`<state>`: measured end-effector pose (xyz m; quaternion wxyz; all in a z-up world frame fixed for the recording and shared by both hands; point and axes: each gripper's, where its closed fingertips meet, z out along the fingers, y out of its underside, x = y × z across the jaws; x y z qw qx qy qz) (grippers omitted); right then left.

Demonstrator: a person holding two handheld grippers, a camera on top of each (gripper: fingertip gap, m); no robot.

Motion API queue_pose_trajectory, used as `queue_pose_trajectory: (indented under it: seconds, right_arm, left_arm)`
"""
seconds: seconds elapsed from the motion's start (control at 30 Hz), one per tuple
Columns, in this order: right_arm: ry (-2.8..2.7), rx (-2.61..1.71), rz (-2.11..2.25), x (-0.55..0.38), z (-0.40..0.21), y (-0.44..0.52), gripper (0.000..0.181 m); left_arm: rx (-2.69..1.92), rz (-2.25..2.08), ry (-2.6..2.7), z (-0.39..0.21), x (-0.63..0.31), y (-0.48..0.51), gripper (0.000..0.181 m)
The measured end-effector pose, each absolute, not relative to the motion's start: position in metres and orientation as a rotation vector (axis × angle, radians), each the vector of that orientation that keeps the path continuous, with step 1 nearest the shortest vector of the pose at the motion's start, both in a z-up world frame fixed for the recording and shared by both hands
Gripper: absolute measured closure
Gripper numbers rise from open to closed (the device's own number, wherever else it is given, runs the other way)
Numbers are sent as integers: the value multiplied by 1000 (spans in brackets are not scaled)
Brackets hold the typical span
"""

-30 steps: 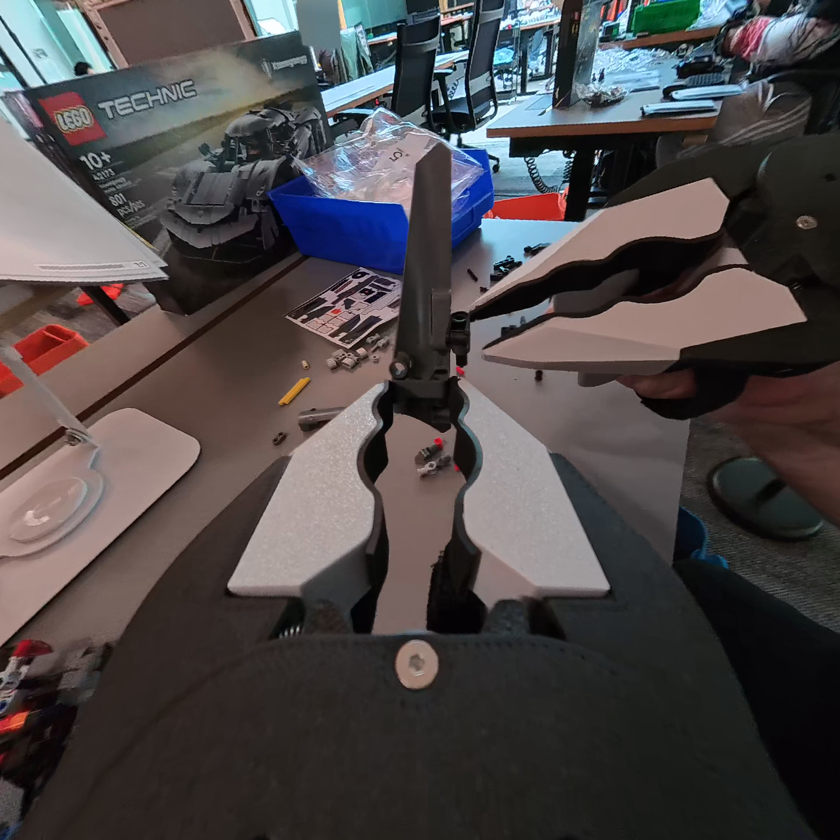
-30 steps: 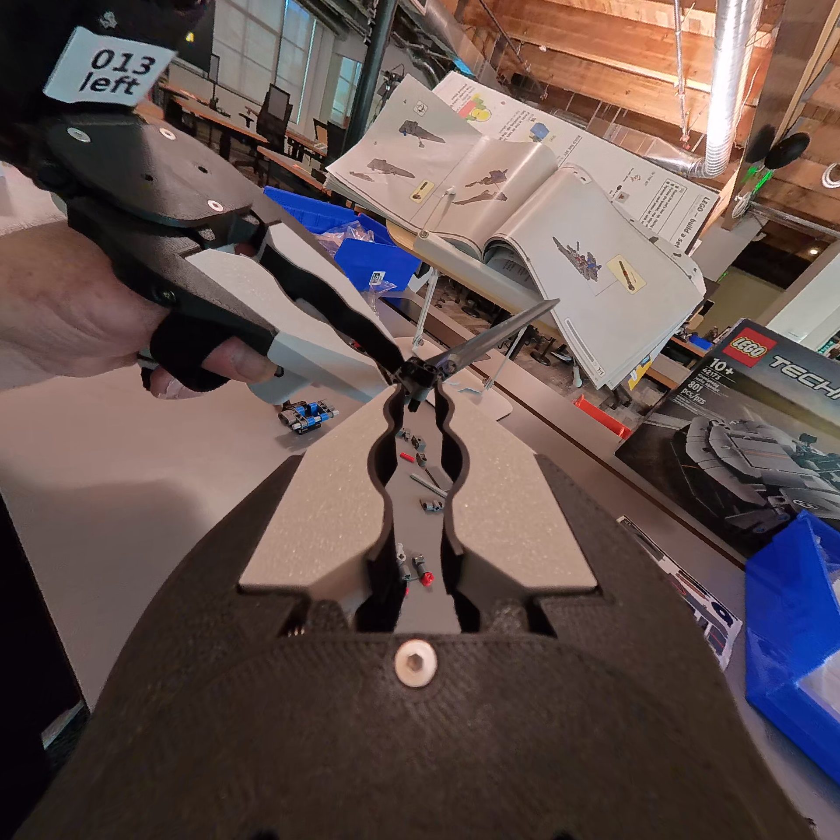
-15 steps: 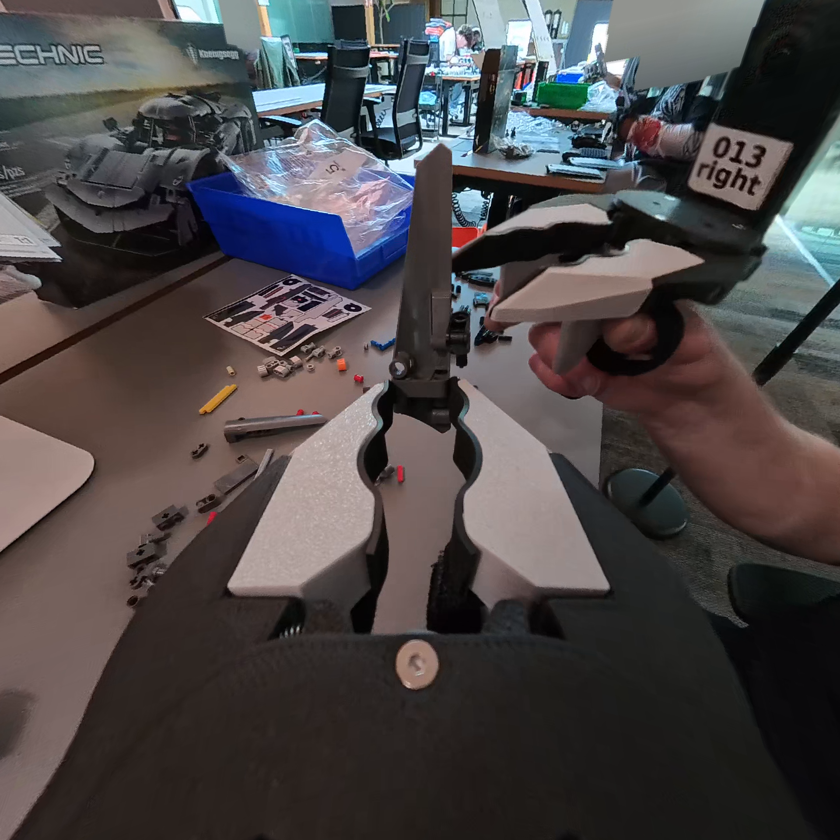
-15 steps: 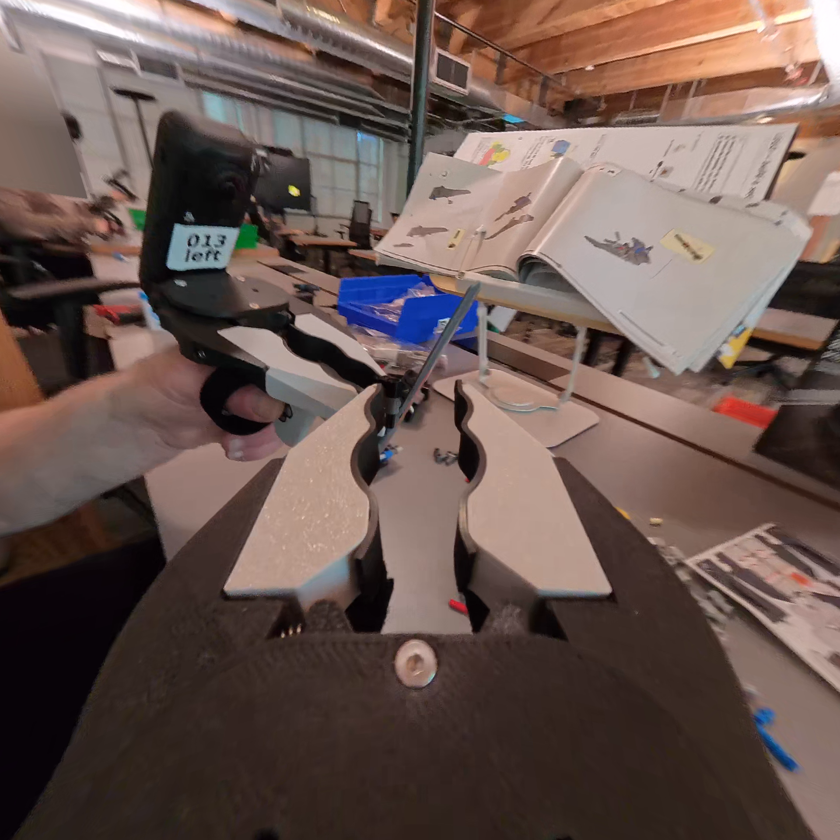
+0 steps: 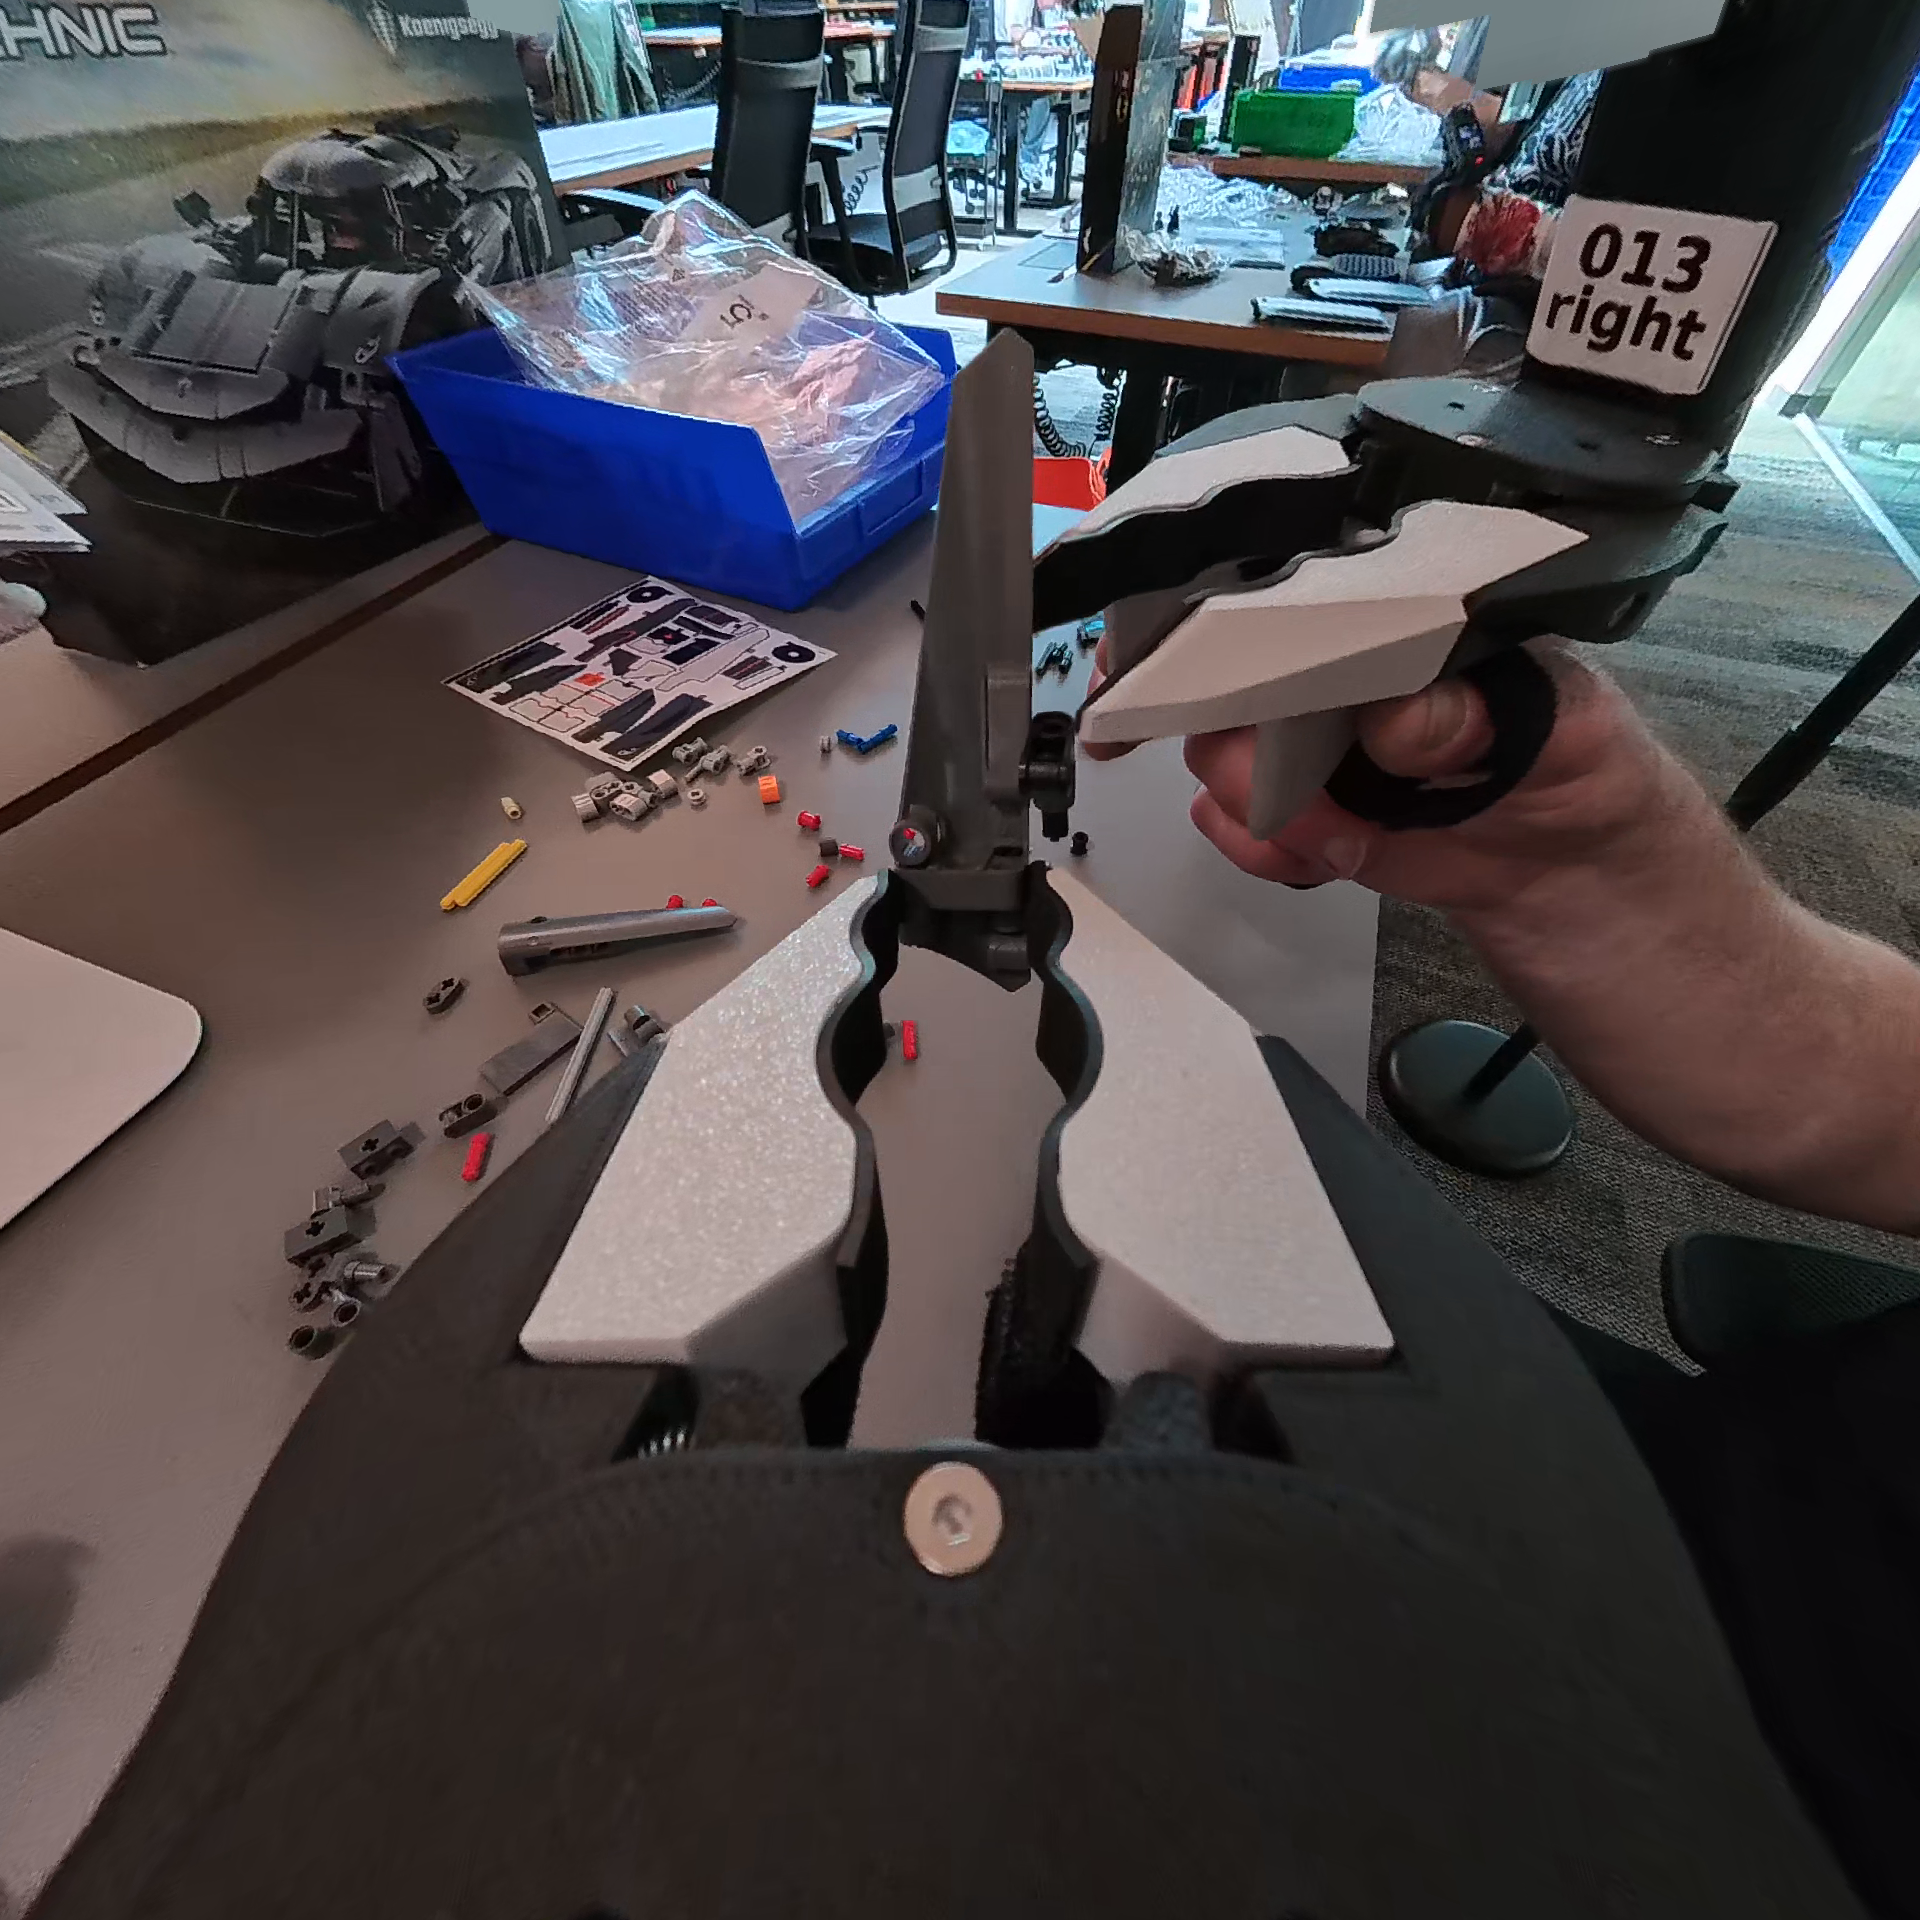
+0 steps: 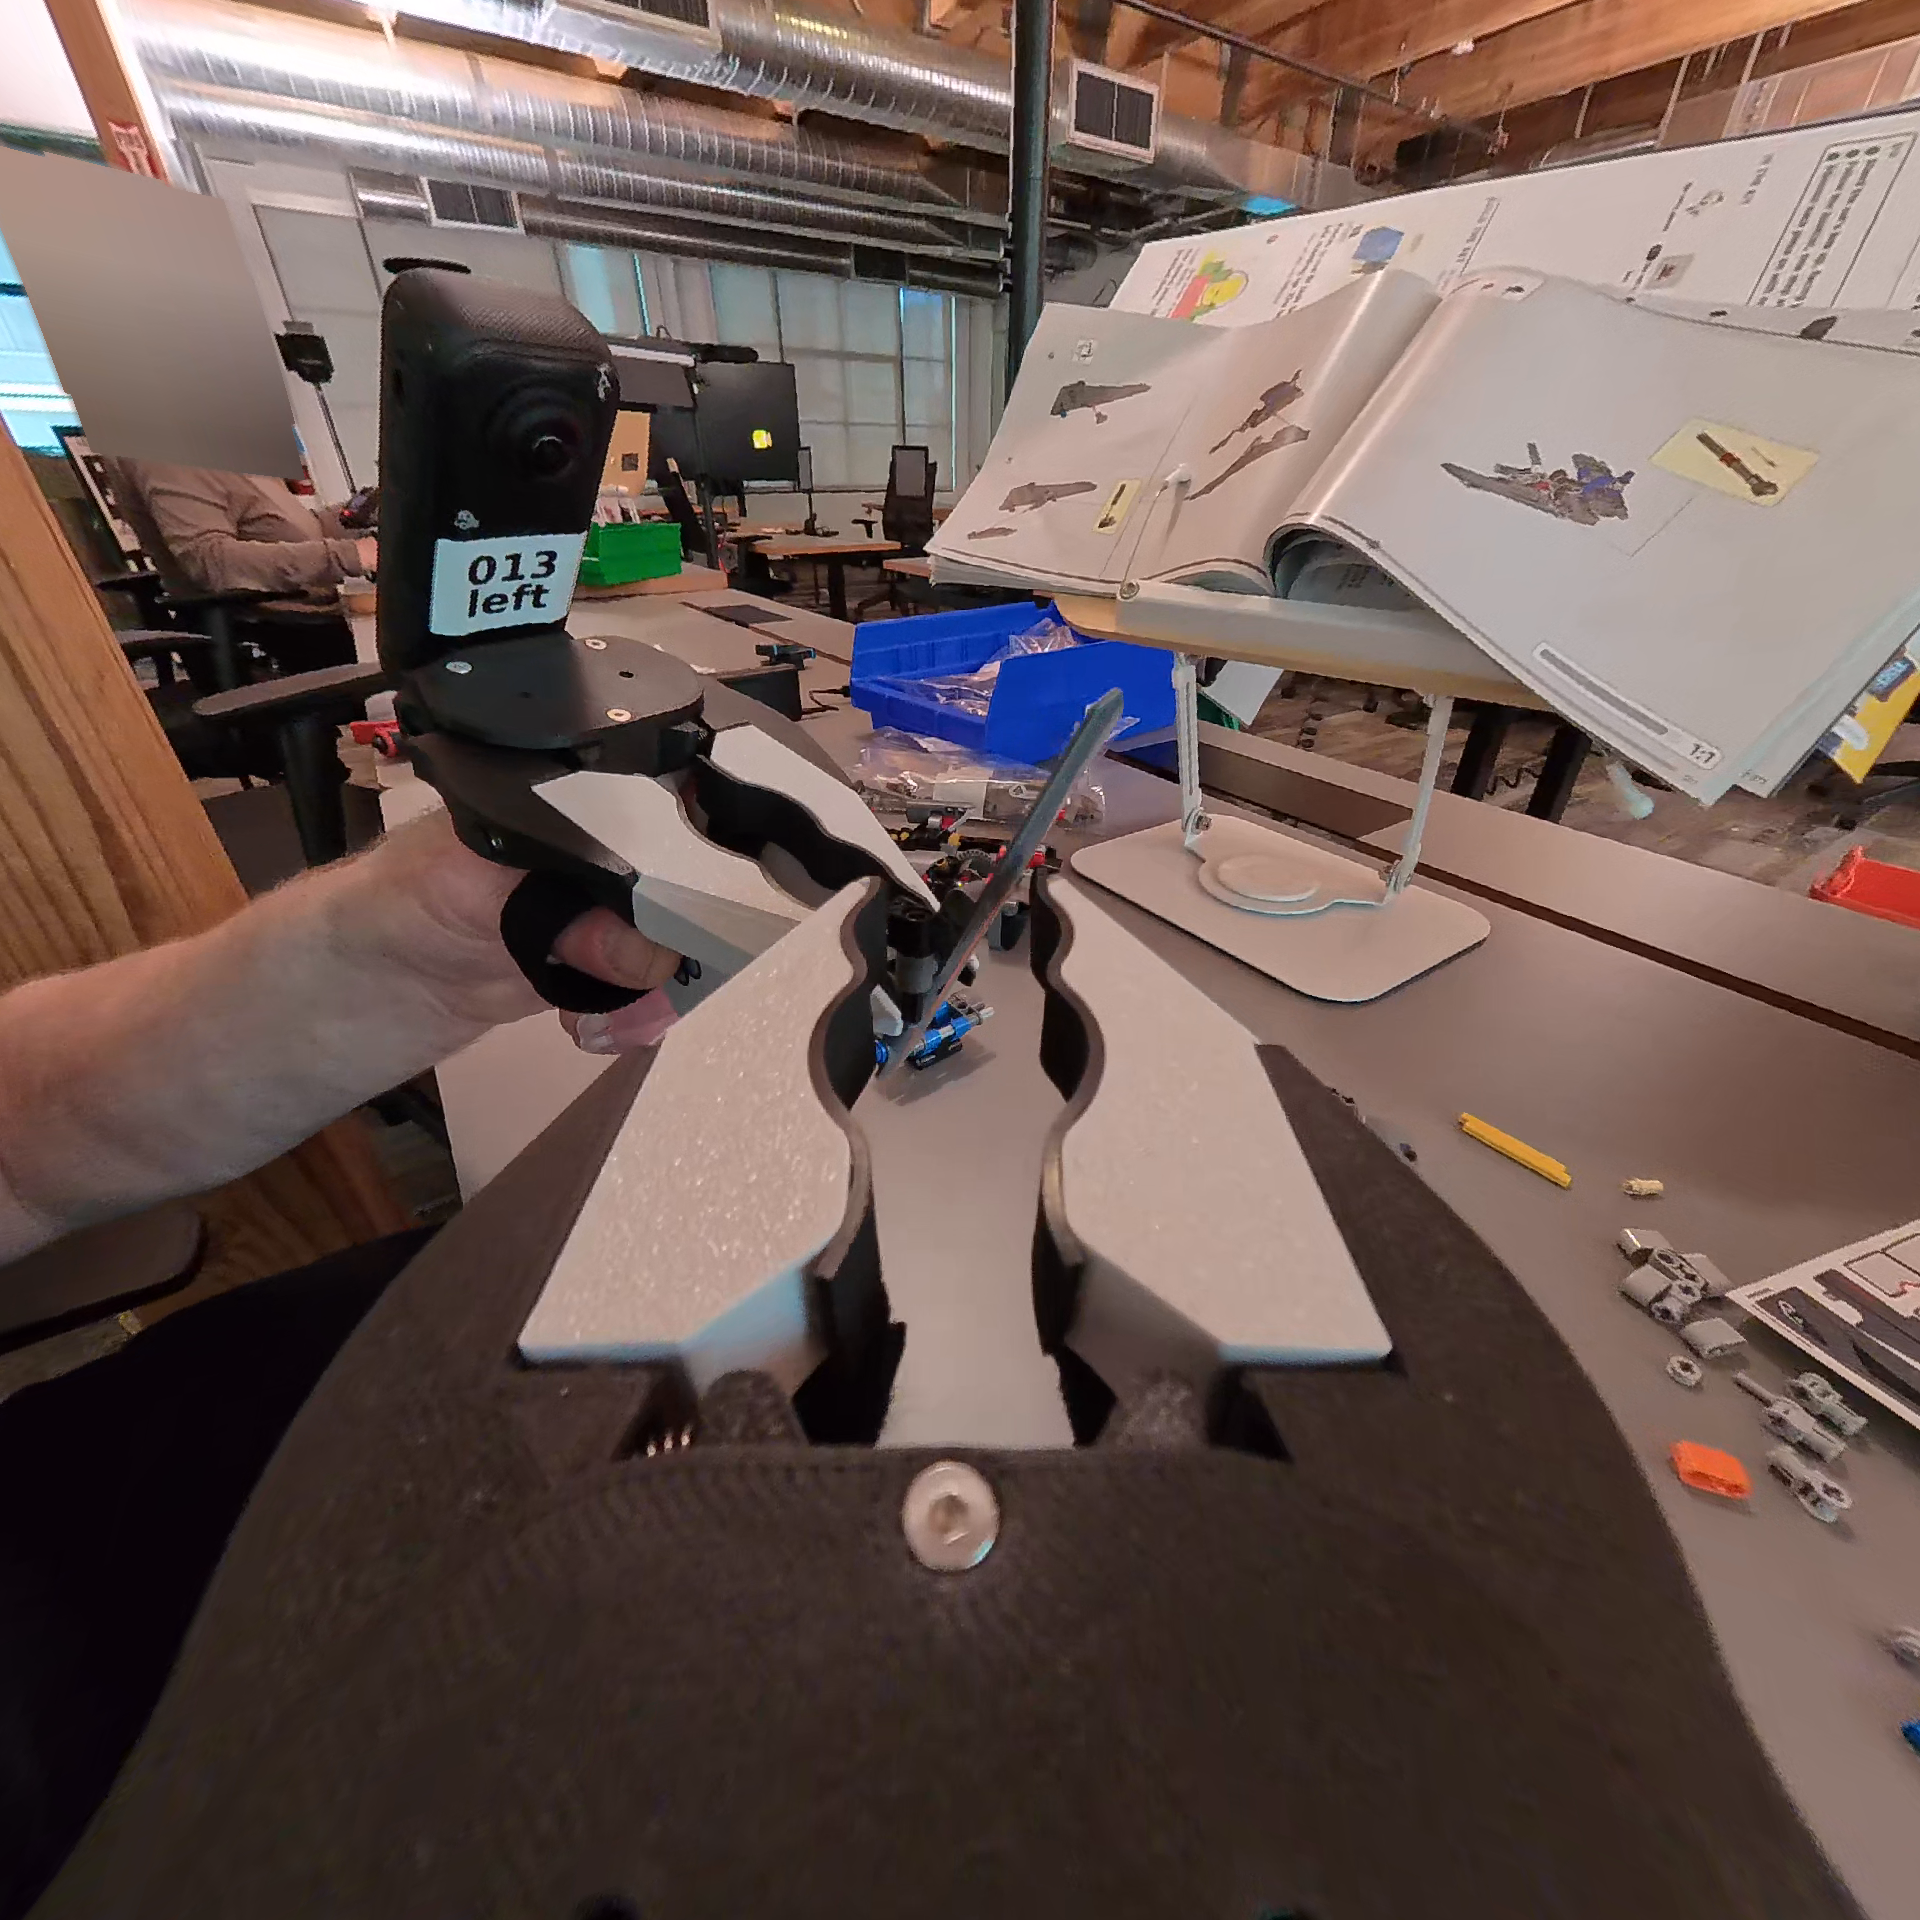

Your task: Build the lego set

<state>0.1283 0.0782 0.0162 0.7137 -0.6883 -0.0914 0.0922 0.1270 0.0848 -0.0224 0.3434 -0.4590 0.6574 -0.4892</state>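
Observation:
My left gripper (image 5: pixel 961 904) is shut on the base of a dark grey Lego panel (image 5: pixel 971 623), a long pointed blade held upright above the table. A small black connector (image 5: pixel 1047 764) sits on the panel's right side. My right gripper (image 6: pixel 951 904) is open. The panel (image 6: pixel 1049 790) slants up between its fingertips without being gripped. In the left wrist view the right gripper (image 5: pixel 1060 665) comes in from the right, its jaws apart beside the panel's edge and just above the connector.
Loose small pieces (image 5: pixel 644 795), a yellow axle (image 5: pixel 483 875), a grey tube piece (image 5: pixel 613 930) and a sticker sheet (image 5: pixel 639 670) lie on the grey table (image 5: pixel 260 810). A blue bin (image 5: pixel 644 488) with bags stands behind. An instruction book on a stand (image 6: pixel 1455 499) stands at the right. A small blue-black subassembly (image 6: pixel 940 1039) lies below the grippers. Only a small space, under 4 cm, lies between the two pairs of fingers.
My right gripper was shut at the black connector a second ago; it has opened, let go and drawn back a little. The left gripper still holds the panel, and both views have swung round.

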Motion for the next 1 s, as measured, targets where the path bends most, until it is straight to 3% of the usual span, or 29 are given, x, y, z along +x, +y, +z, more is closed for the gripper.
queue_pose_trajectory:
  seconds: [0.3, 0.47, 1.0]
  right_arm:
    - [-163, -1547, 182, 127, 20, 93, 162]
    - [-168, -1553, 145, 125, 23, 108, 177]
    - [-217, -1593, 192, 109, 26, 165, 181]
  left_arm:
    - [-1142, -1142, 1644, -23, 126, 95, 160]
    - [-1135, -1096, 1620, -24, 122, 107, 160]
    - [-1180, -1062, 1511, -25, 115, 160, 161]
